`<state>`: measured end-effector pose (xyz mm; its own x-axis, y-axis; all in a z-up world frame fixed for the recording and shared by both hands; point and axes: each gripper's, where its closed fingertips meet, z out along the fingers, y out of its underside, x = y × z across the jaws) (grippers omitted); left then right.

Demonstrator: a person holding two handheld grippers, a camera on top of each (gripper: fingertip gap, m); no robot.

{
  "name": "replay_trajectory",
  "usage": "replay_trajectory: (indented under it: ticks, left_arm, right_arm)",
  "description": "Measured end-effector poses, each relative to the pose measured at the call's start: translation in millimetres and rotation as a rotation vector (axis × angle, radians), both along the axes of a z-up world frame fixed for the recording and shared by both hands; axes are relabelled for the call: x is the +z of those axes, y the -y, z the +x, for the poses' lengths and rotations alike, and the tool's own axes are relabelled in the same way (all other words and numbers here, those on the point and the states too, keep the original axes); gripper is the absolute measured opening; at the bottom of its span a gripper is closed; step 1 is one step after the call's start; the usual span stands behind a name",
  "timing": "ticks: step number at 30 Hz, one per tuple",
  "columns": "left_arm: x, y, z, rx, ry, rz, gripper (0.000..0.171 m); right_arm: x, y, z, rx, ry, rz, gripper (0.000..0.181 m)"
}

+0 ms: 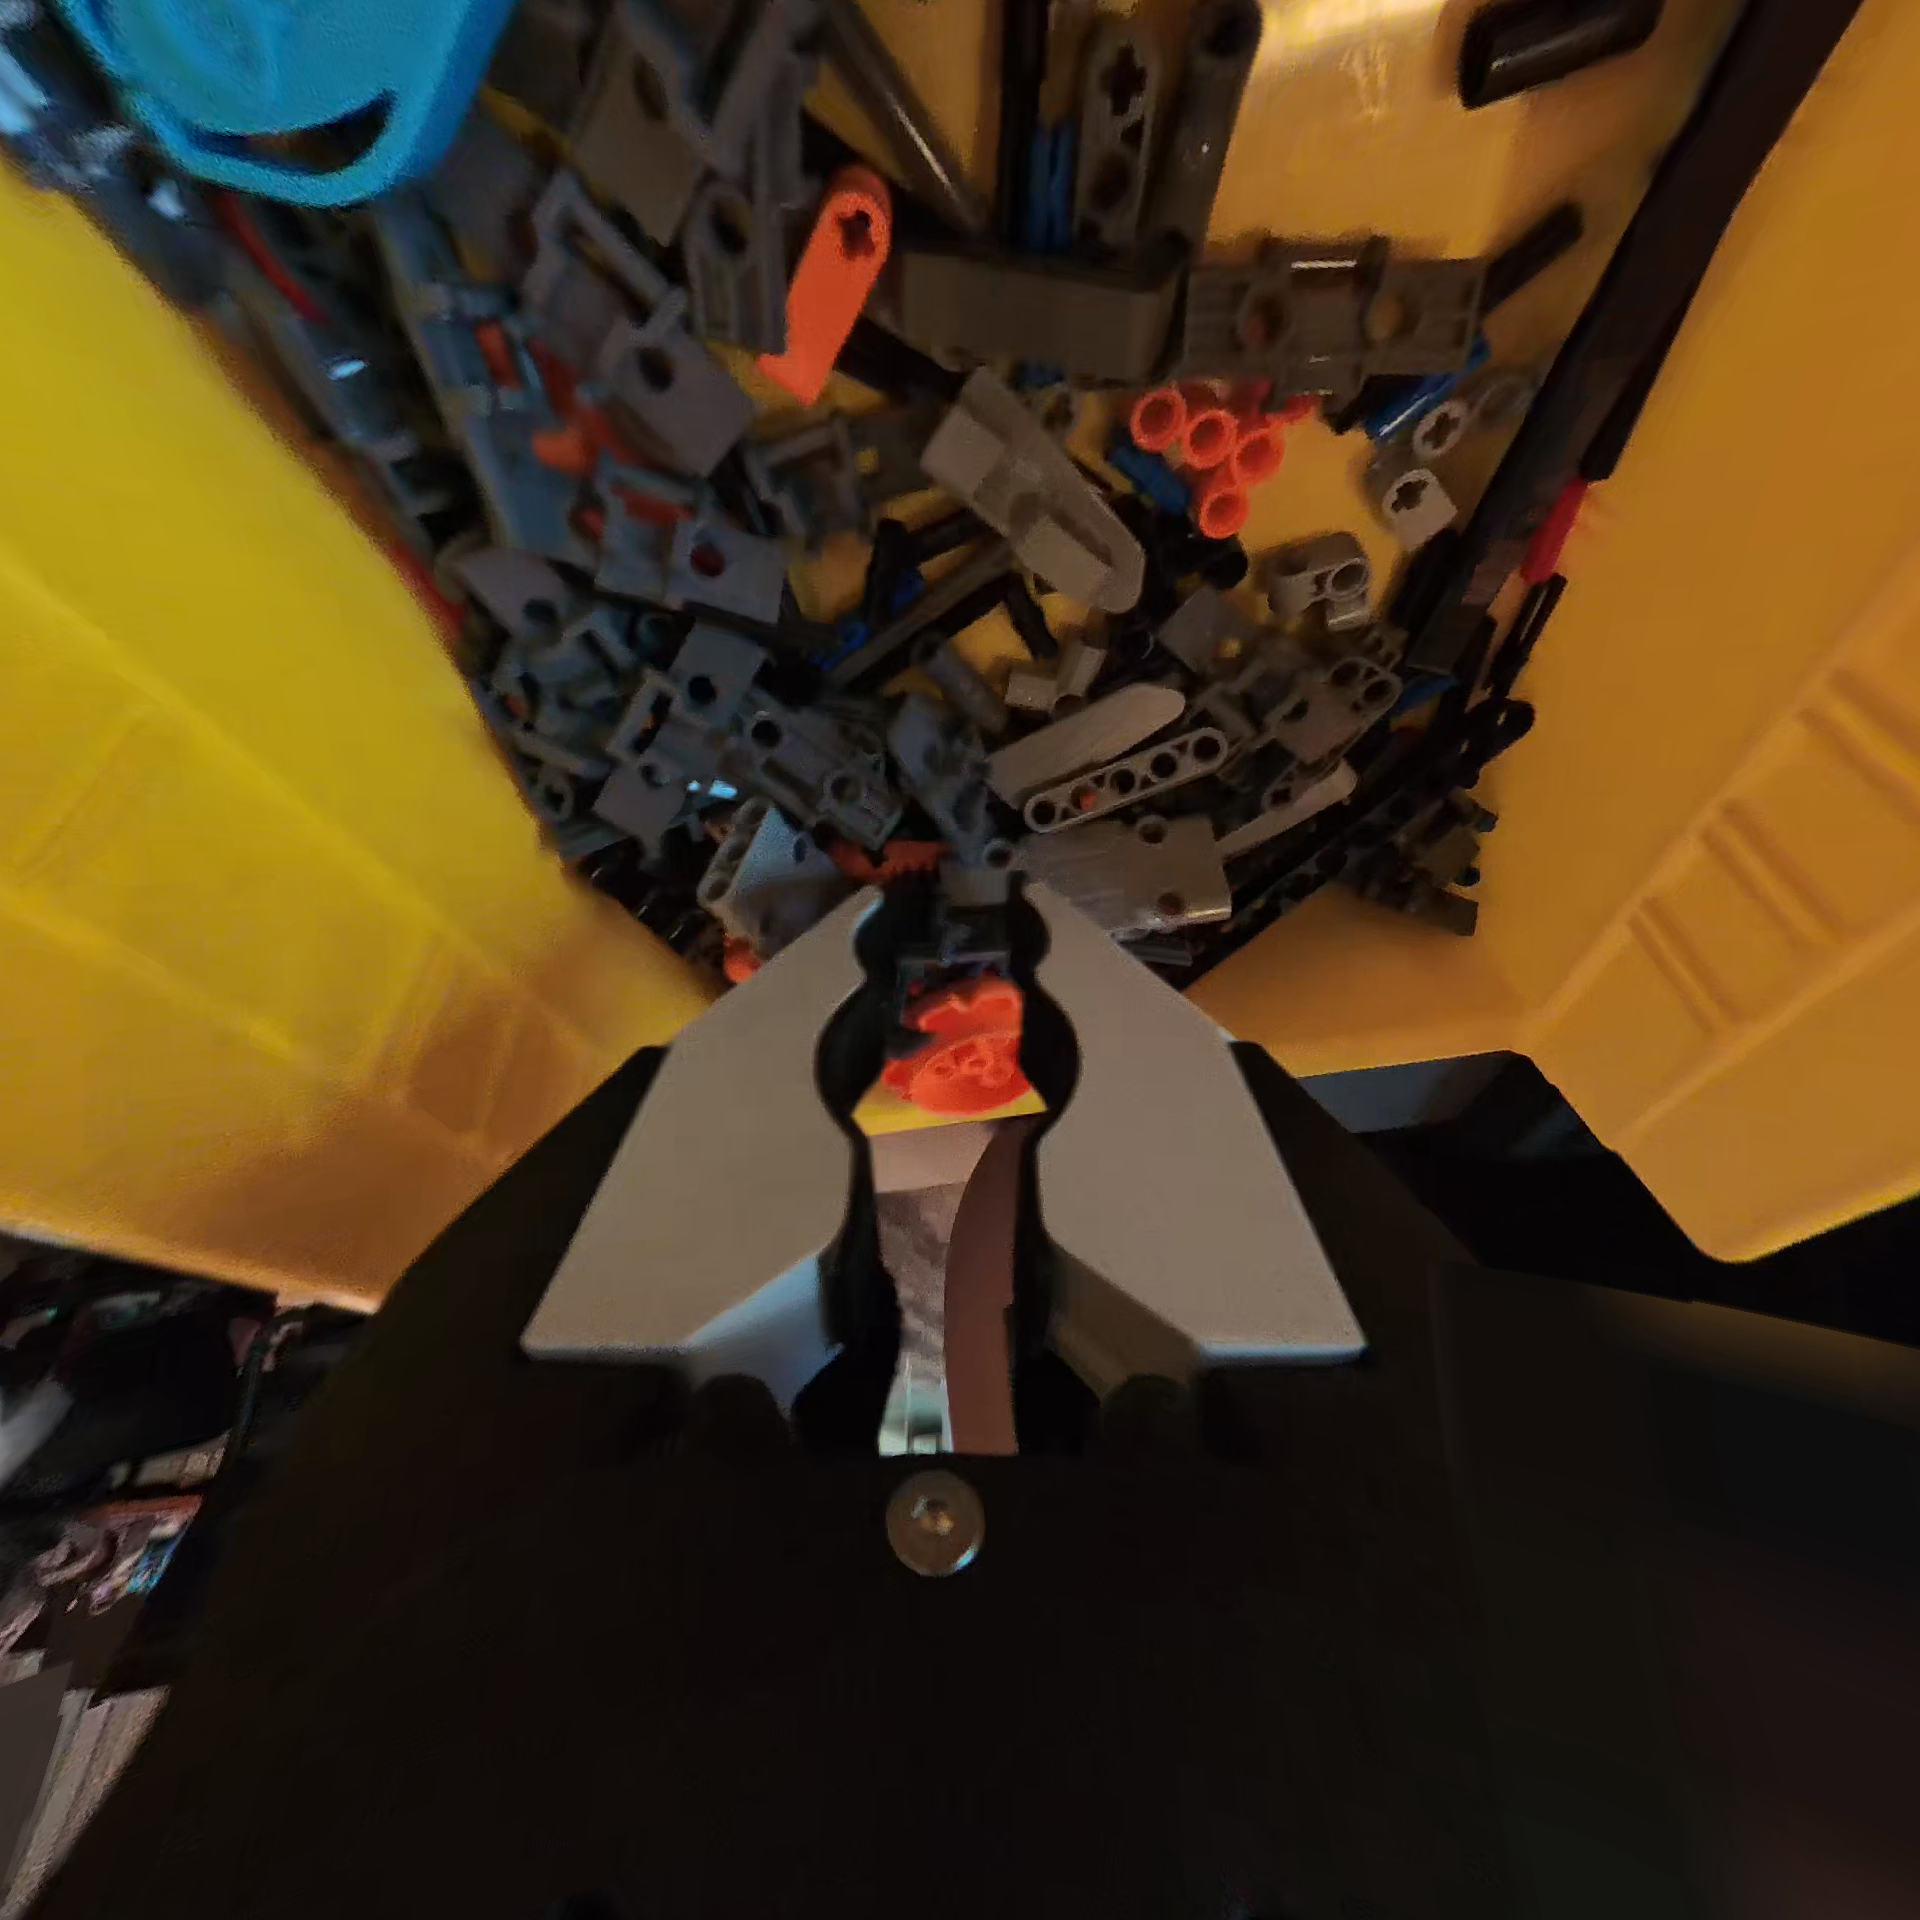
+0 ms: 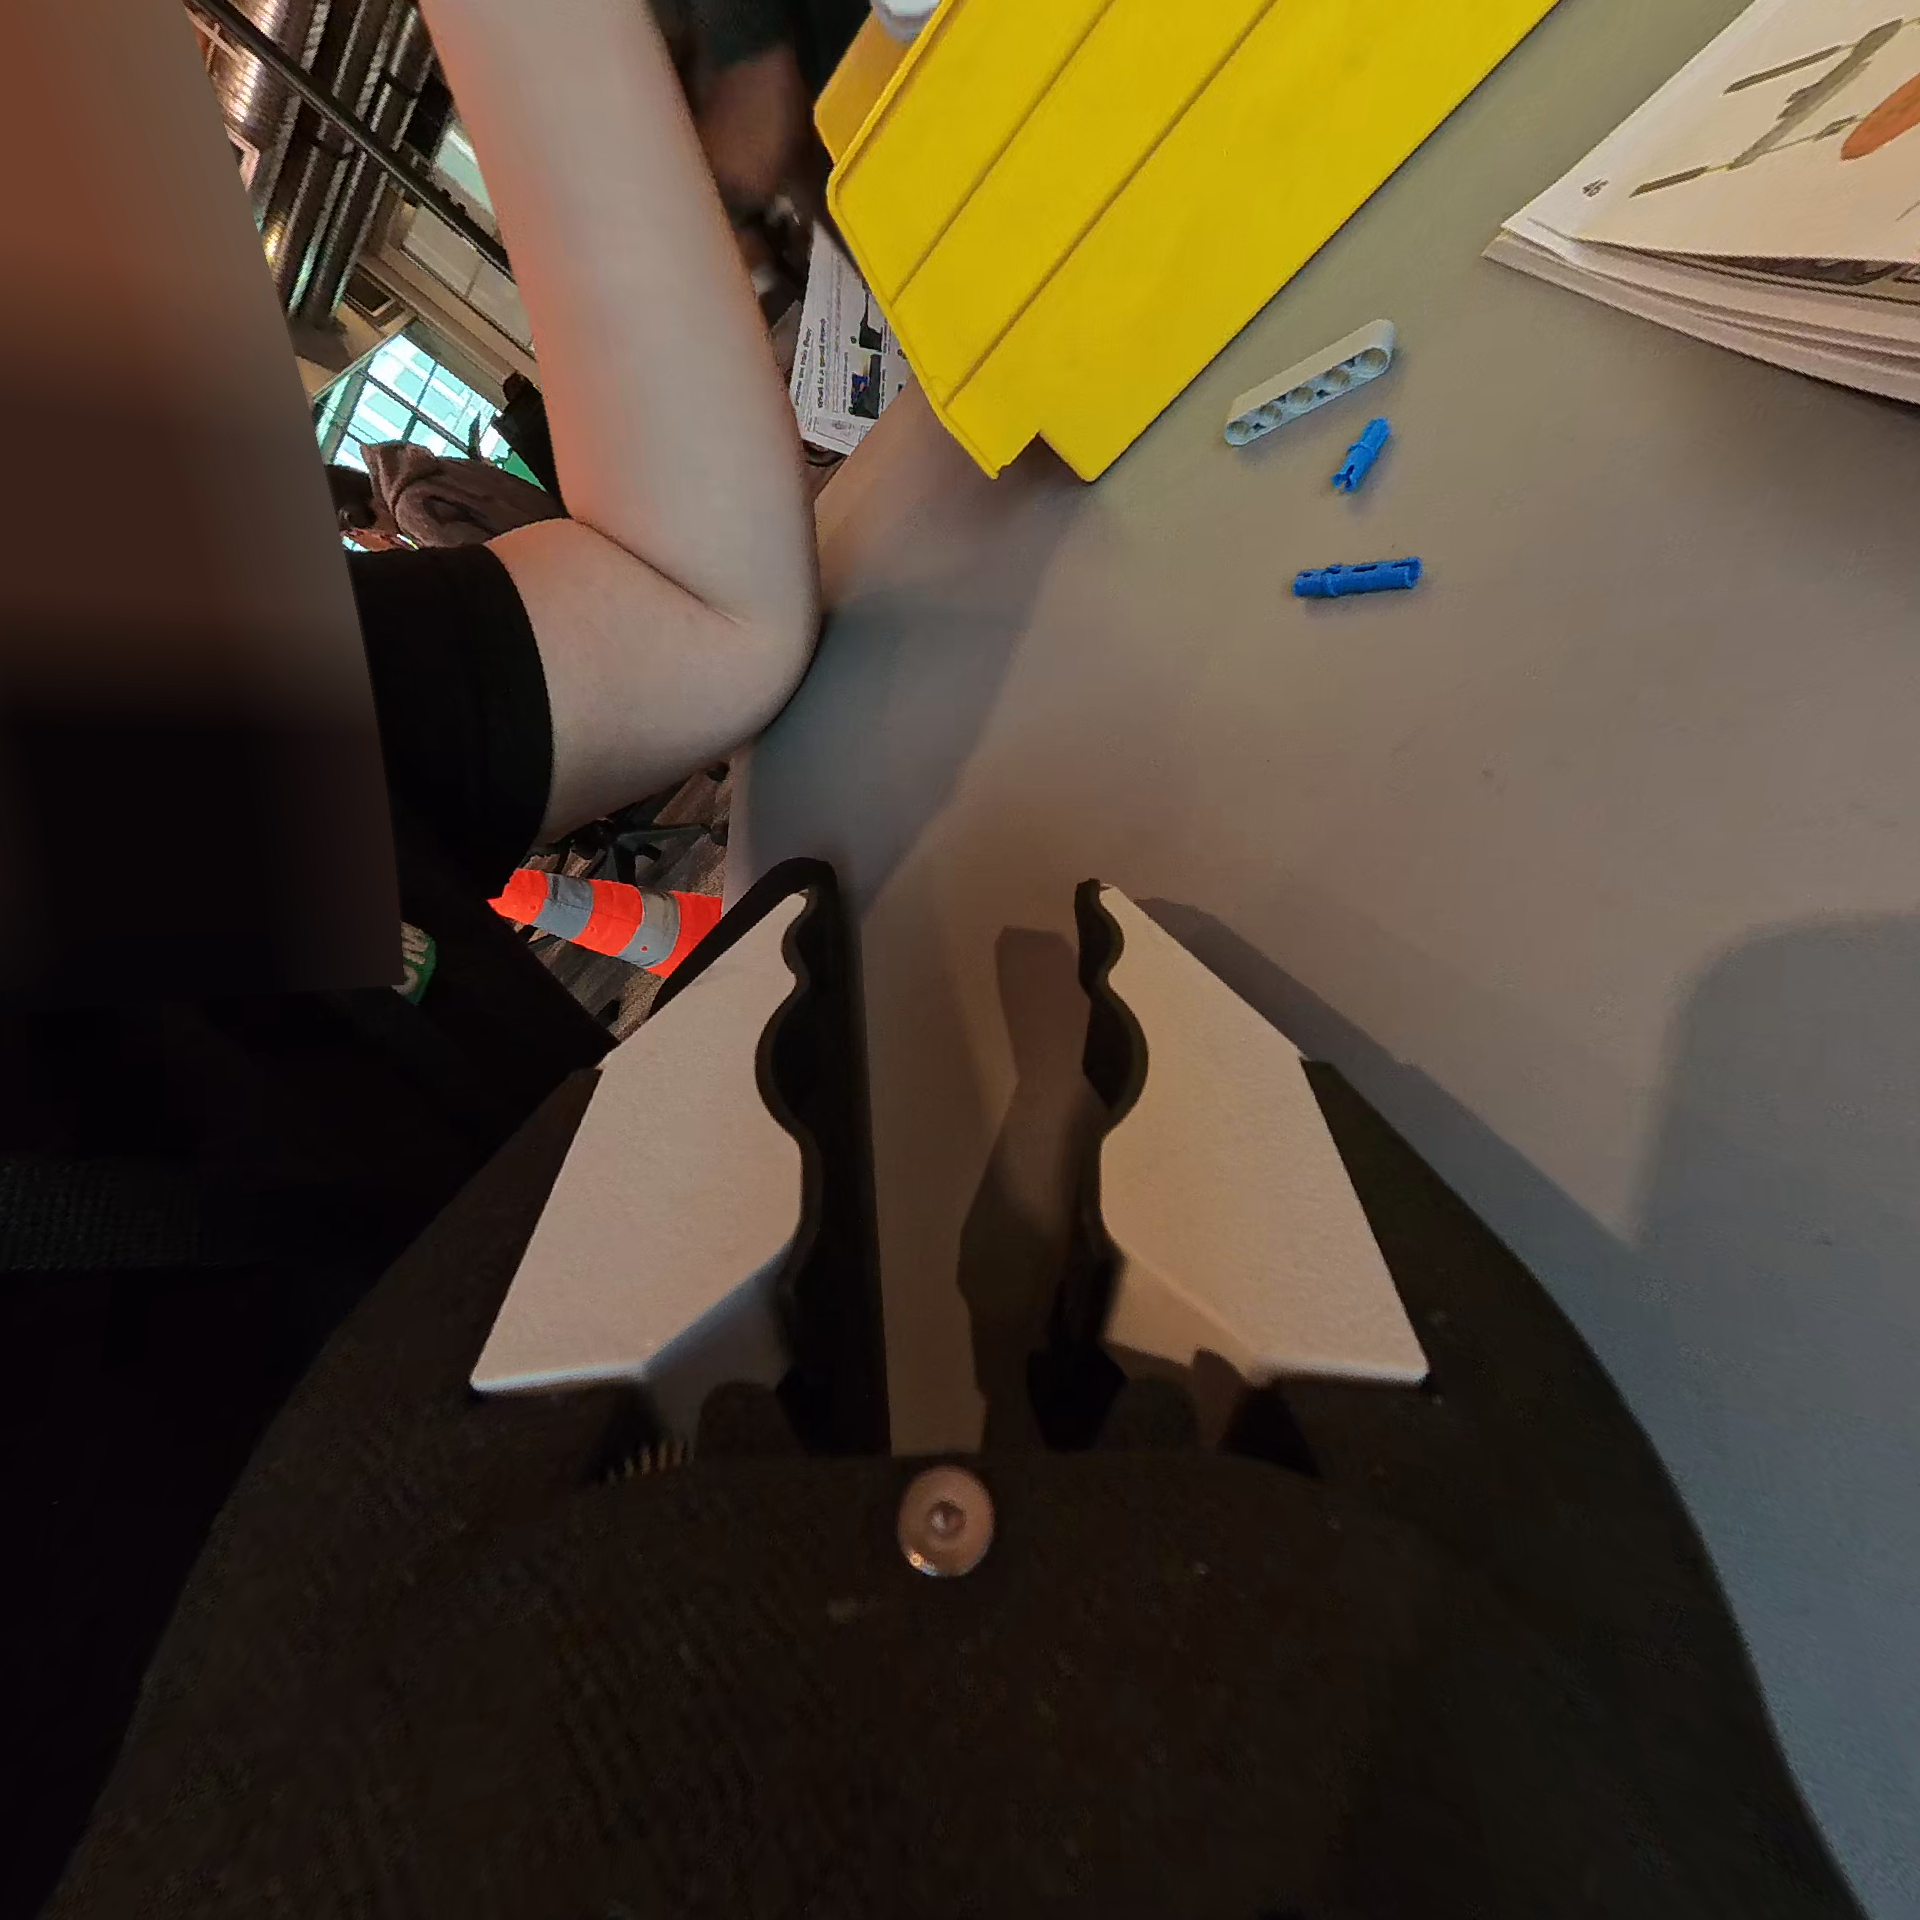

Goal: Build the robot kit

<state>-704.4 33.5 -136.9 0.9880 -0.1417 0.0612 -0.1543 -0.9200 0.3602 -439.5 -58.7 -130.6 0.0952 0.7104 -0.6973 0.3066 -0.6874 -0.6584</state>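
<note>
– Why are my left tongs down in the yellow bin?
– They're pinched on a small dark piece among the gray building pieces.
– And my right tongs?
– Apart, empty, over the worktop, blue pins well ahead.

Yellow bin walls hem the brick pile closely

The left gripper reaches into a yellow bin heaped with grey, black and orange building pieces, its jaws nearly closed around a small dark piece (whether clamped is unclear) above an orange gear. The right gripper hovers parted over the grey surface, well short of a pale holed beam and two blue pins.
</note>
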Motion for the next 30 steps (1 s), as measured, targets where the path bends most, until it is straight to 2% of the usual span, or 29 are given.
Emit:
replay_trajectory:
  ticks: [3, 7, 9, 11, 14, 16, 21, 22, 27, 30]
  left_arm:
    - [13.9, -27.4, -1.0, 0.054, 0.018, 0.172, 0.059]
    - [31.1, -95.2, 6.3, 0.101, 0.101, 0.468, 0.087]
    - [29.1, -126.6, 11.7, 0.112, 0.157, 0.568, 0.096]
    - [11.5, -139.1, 6.1, 0.129, 0.138, 0.554, 0.098]
    - [-20.0, -130.4, -1.5, 0.139, 0.092, 0.418, 0.110]
    - [-24.9, -131.1, -0.4, 0.128, 0.090, 0.408, 0.115]
    - [-25.1, -117.7, 3.8, 0.069, 0.077, 0.352, 0.091]
    - [-25.4, -113.9, 2.5, 0.052, 0.062, 0.338, 0.075]
    - [-25.7, -87.7, 12.4, 0.036, 0.132, 0.226, 0.033]
    - [-24.6, -68.3, 9.8, 0.044, 0.160, 0.147, 0.030]
  right_arm:
    - [-0.3, 0.1, -0.2, 0.001, 0.003, 0.001, 0.047]
    - [-0.5, 0.0, -0.2, 0.000, 0.004, 0.000, 0.047]
    - [-0.4, 0.0, -0.2, 0.001, 0.003, -0.001, 0.047]
    - [-0.4, 0.1, -0.4, 0.001, 0.002, -0.001, 0.047]
    - [-0.2, 0.2, -0.3, 0.001, 0.001, -0.002, 0.047]
    - [-0.2, 0.3, -0.4, 0.002, 0.001, -0.001, 0.047]
    - [-0.2, 0.3, -0.6, 0.002, 0.002, -0.002, 0.047]
    - [-0.2, 0.3, -0.6, 0.002, 0.001, -0.003, 0.047]
    - [-0.4, 0.6, -0.7, 0.004, 0.002, -0.003, 0.047]
    - [-0.3, 0.6, -0.7, 0.004, 0.001, -0.004, 0.047]
